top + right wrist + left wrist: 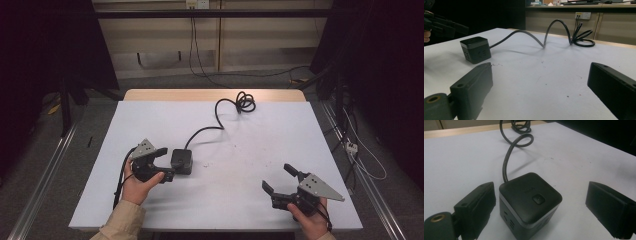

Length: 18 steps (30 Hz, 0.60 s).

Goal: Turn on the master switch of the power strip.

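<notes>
A black cube-shaped power socket (181, 160) with a grey band and a top button stands on the white table (260, 135), left of centre. Its black cable (220, 117) runs back to a coil (245, 102) near the far edge. My left gripper (166, 163) lies at the cube's left side, open. In the left gripper view the cube (530, 202) sits between the jaws, close to the left jaw, with a wide gap to the right one. My right gripper (277, 176) rests open near the front right, nothing between its jaws, pointing toward the cube (475, 49).
A strip of bare wood (215, 95) shows at the table's far edge. Metal floor rails (45, 175) run along both sides, and loose cables (357, 150) lie on the floor at the right. Dark frame posts (65, 100) stand at the left.
</notes>
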Each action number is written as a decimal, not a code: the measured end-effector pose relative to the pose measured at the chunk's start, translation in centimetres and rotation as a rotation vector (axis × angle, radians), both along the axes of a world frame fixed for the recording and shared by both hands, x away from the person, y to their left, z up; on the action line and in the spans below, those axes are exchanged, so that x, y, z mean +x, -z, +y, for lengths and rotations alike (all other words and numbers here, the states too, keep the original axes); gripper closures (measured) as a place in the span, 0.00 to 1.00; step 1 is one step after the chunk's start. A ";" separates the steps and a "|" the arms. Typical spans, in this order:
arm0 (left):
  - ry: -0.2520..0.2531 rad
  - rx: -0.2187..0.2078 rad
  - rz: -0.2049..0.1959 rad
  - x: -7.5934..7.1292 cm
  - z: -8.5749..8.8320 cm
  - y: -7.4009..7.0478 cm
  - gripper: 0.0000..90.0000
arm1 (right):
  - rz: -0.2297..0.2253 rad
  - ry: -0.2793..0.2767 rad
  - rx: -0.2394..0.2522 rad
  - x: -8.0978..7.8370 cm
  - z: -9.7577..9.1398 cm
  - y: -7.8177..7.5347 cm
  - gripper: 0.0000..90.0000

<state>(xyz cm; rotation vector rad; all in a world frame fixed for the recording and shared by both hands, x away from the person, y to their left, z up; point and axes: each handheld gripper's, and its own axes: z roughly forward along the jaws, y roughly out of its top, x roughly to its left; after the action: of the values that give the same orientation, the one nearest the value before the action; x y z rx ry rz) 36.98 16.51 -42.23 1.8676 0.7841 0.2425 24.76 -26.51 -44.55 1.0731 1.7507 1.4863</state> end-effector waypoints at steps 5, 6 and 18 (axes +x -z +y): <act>-0.005 -0.004 -0.007 -0.3 0.4 0.0 0.07 | -0.001 0.002 -0.001 0.0 0.0 -0.1 0.06; -0.003 0.001 -0.008 -0.4 0.6 0.0 0.07 | -0.001 0.000 0.000 0.0 0.0 -0.1 0.06; -0.022 0.010 -0.020 -0.8 2.0 0.1 0.07 | -0.003 0.003 -0.001 0.0 0.0 -0.1 0.06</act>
<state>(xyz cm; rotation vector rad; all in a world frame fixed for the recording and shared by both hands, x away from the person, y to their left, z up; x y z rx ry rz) 36.16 18.50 -42.34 1.8643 0.7911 0.2789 24.71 -26.55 -44.49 1.0715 1.7468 1.4847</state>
